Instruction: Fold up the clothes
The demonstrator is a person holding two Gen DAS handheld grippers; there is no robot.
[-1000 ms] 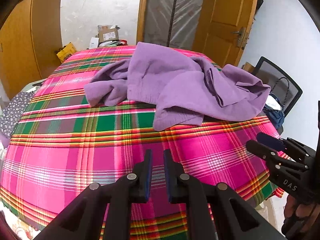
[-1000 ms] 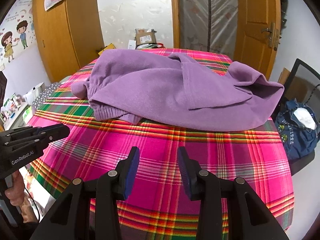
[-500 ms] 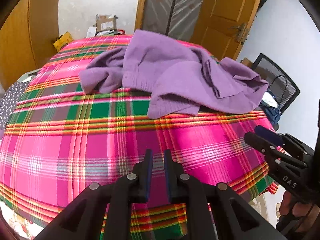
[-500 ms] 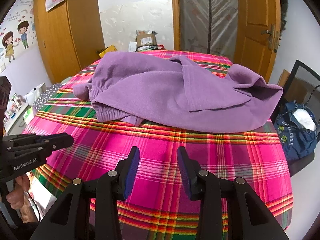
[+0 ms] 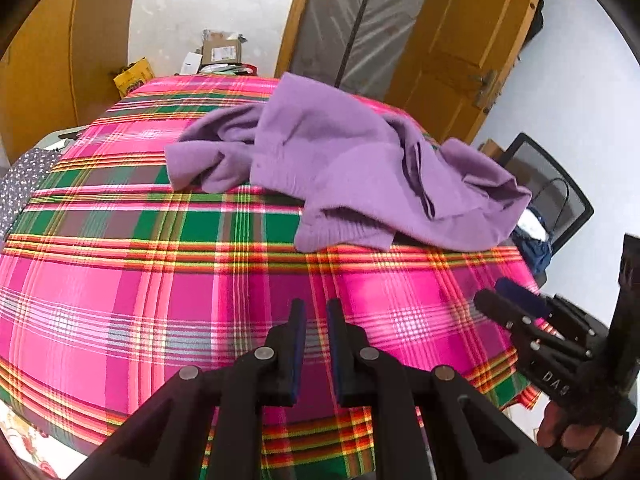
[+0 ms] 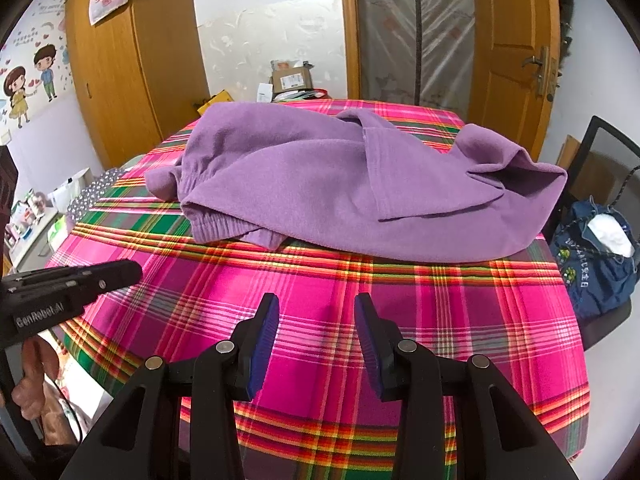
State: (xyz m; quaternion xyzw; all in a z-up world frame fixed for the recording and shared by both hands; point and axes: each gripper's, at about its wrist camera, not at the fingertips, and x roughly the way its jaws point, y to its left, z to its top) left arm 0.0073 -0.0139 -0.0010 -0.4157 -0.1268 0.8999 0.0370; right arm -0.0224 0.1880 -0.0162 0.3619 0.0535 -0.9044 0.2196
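- Crumpled purple fleece garment (image 6: pixel 360 188) lies in a loose heap on the pink, green and yellow plaid cloth (image 6: pixel 320 292) covering the tabletop, well ahead of both pairs of fingers and touching neither.
- Left gripper (image 5: pixel 316 308) hangs over bare plaid; its blue-padded fingers (image 5: pixel 298 340) stand close together with a narrow gap, nothing between them.
- From the left fingers, the garment's ribbed hem (image 5: pixel 344 236) is the nearest part, ahead and slightly to the right.
- Right gripper (image 6: pixel 316 304) hangs over the plaid too; its blue-padded fingers (image 6: pixel 266 328) are spread wide apart and hold nothing.
- From the right fingers, the garment's elastic waistband (image 6: pixel 224 228) lies ahead and to the left, with a folded flap farther ahead to the right.
- Each gripper shows at the edge of the other's view, held by a person's hand (image 6: pixel 36 384).
- Beyond the garment stand a wooden door (image 6: pixel 516 52) and a cardboard box (image 6: pixel 292 78); a blue bag (image 6: pixel 596 264) sits on a chair to the right.
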